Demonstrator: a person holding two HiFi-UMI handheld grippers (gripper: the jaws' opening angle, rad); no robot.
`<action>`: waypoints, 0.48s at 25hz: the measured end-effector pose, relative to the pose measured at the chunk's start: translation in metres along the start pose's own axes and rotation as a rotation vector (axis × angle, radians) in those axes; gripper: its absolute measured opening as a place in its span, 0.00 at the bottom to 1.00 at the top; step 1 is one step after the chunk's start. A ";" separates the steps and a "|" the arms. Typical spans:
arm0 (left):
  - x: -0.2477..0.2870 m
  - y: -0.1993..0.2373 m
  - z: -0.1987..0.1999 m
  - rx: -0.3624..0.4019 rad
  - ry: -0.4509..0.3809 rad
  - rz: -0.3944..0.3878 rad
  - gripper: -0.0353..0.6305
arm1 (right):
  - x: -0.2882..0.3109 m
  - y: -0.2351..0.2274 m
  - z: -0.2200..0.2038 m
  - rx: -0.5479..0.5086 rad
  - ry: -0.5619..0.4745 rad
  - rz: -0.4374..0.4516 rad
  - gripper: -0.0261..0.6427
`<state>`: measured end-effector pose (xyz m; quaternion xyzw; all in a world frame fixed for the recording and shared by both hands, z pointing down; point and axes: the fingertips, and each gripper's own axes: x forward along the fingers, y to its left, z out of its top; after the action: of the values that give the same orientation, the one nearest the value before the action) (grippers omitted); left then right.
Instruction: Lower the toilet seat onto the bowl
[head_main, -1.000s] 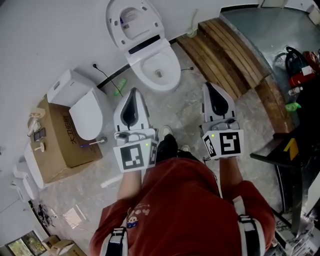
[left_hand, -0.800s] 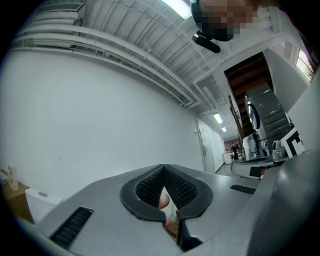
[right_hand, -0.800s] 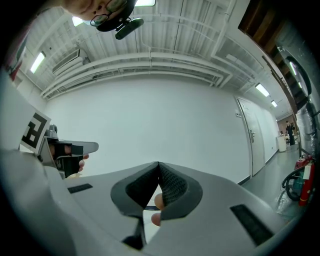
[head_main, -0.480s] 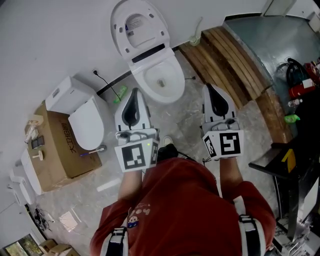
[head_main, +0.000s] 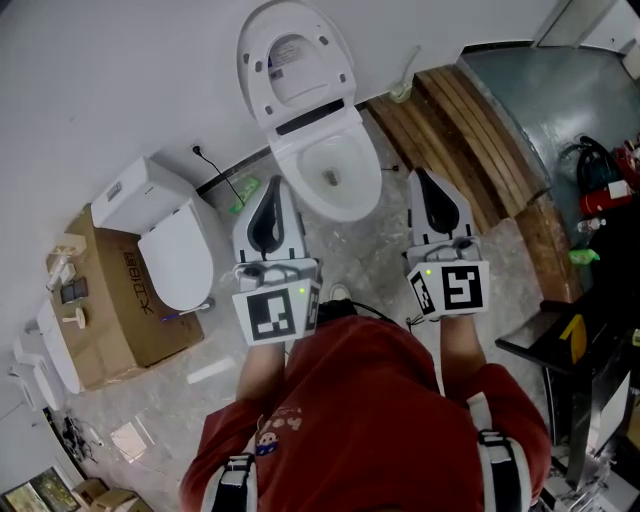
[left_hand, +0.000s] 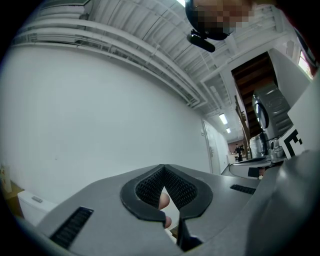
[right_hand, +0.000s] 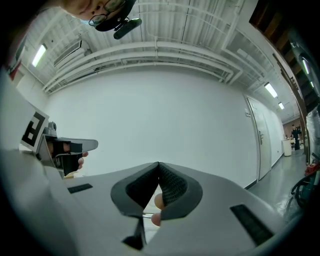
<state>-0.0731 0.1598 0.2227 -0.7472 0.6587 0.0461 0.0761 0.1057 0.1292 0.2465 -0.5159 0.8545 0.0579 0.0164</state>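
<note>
Closer now than a second ago, the toilet sits lower in the head view, its bowl (head_main: 335, 175) between and just ahead of the two grippers. The toilet seat (head_main: 297, 62) stands raised against the white wall, apart from both tools. Left gripper (head_main: 276, 182) and right gripper (head_main: 417, 173) point forward on either side of the bowl, touching nothing. The left gripper view shows its jaws pressed together at the tips with nothing between them, only bare wall beyond. The right gripper view shows the same: jaws clenched and empty.
</note>
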 end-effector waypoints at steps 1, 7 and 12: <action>0.003 0.006 -0.001 -0.003 0.000 0.003 0.07 | 0.006 0.003 0.000 -0.002 0.000 0.002 0.06; 0.018 0.029 -0.007 -0.010 0.004 0.006 0.07 | 0.033 0.013 -0.001 -0.010 0.001 0.004 0.06; 0.029 0.043 -0.012 -0.018 0.005 0.009 0.07 | 0.049 0.015 -0.005 -0.010 0.007 -0.001 0.06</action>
<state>-0.1121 0.1246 0.2273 -0.7450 0.6617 0.0508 0.0676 0.0696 0.0927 0.2485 -0.5164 0.8541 0.0602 0.0109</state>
